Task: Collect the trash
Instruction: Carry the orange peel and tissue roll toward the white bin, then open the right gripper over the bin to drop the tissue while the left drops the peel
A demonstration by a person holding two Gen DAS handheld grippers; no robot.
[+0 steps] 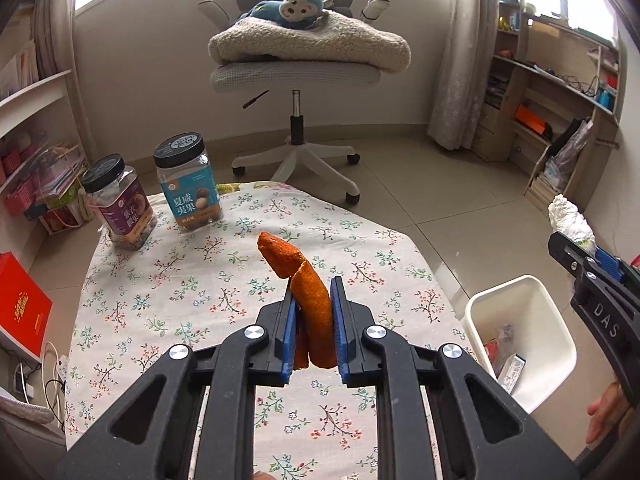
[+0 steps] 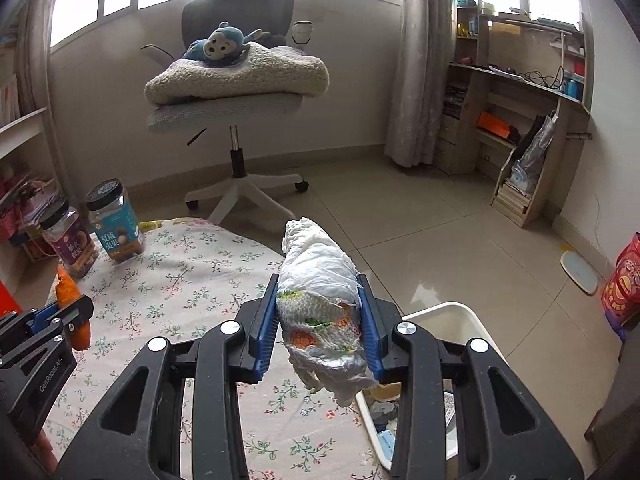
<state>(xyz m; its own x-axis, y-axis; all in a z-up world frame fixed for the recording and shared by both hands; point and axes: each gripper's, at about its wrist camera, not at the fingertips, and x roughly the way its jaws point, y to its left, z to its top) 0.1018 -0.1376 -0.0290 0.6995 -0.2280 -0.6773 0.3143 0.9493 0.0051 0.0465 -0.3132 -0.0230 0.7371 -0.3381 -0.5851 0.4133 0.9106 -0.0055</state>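
White plastic, the bin [image 1: 524, 340] stands on the floor just off the right edge of the floral-clothed bench [image 1: 168, 288], and already has some scraps in its bottom. Both pieces I am carrying are in the air over that edge, not yet over the mouth. To do this drop well, I judge each claw should be fully above the opening before letting go, right one first since it is nearer.

My right claw [image 2: 318, 322] is clamped on the crumpled tissue wad [image 2: 320, 280], its long axis running along the fingers, tip pointing away from me and up. My left claw [image 1: 312, 330] is pinched on the orange peel [image 1: 312, 300], a curved strip likewise standing up along the fingers, its tip hooking left.
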